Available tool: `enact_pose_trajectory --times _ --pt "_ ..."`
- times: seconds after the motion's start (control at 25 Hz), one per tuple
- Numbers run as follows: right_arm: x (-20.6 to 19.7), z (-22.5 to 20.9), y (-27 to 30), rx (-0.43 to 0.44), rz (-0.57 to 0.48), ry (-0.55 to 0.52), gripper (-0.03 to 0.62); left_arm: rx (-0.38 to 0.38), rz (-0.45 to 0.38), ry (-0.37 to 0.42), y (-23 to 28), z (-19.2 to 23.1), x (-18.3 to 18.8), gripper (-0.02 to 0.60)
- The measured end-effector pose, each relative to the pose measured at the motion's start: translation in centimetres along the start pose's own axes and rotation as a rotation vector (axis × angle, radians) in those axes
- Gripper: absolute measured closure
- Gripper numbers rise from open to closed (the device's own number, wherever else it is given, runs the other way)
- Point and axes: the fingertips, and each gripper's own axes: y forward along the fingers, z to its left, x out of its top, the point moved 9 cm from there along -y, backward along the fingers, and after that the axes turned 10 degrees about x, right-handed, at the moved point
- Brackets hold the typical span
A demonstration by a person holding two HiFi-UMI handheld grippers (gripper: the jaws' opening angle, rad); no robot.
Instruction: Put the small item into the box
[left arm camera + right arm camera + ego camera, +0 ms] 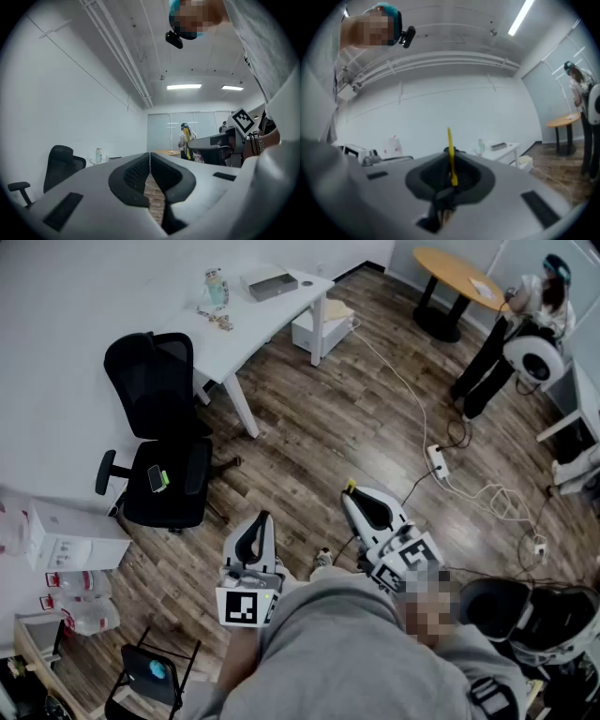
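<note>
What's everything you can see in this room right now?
desk: one, white, upper left
box: one, grey, on the desk
bottle: one, pale, on the desk
chair: one, black, left of centre
phone: one, dark, on the chair seat
round table: one, orange-brown, far right
person: one, dark trousers, beside the round table
power strip: one, white, on the floor
small item: one, yellow, between the right jaws
left gripper: one, grey, jaws shut, empty
right gripper: one, grey, jaws shut on small item

two grippers (263, 519) (352, 493), one yellow item (450, 154) — one round table (459, 277), one office chair (150, 390)
</note>
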Motion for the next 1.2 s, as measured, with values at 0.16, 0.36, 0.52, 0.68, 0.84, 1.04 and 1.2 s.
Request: enact_pose_trajectory --times 0.16,0.36,0.52,0.68,0.84,1.04,1.2 --pt "-0.1 -0.9 -0.3 -0.032 -0.009 -0.012 0.534 -0.019 0.005 -0.02 2.0 -0.8 0.2 0.543" --pt "0.4 -2.1 -1.0 -0.057 -0.032 0.001 0.536 -0.067 0.006 0.009 4.1 -2.3 0.6 0.543" --pt "0.3 -3.5 -1.7 -0.069 -0.038 0.025 0.536 -0.083 0.006 0.019 5.1 -3.6 0.6 0.543" --pt "0.5 -4.5 -2.4 -0.076 -0.04 0.022 0.536 -0.081 0.016 0.021 5.7 -4.4 0.2 0.543" --pt "0.5 -5.2 -3.3 -0.079 -0.041 0.026 0.534 -0.072 0.012 0.021 6.2 -5.3 0.2 0.543" --pt "0.5 -6.1 -4.0 -0.086 -0.03 0.023 0.534 -0.088 0.015 0.016 7.1 -6.4 -0.1 0.543" --pt "0.6 -7.0 -3.7 -0.094 -0.018 0.022 0.534 -0.099 0.022 0.011 8.2 -6.4 -0.3 0.543"
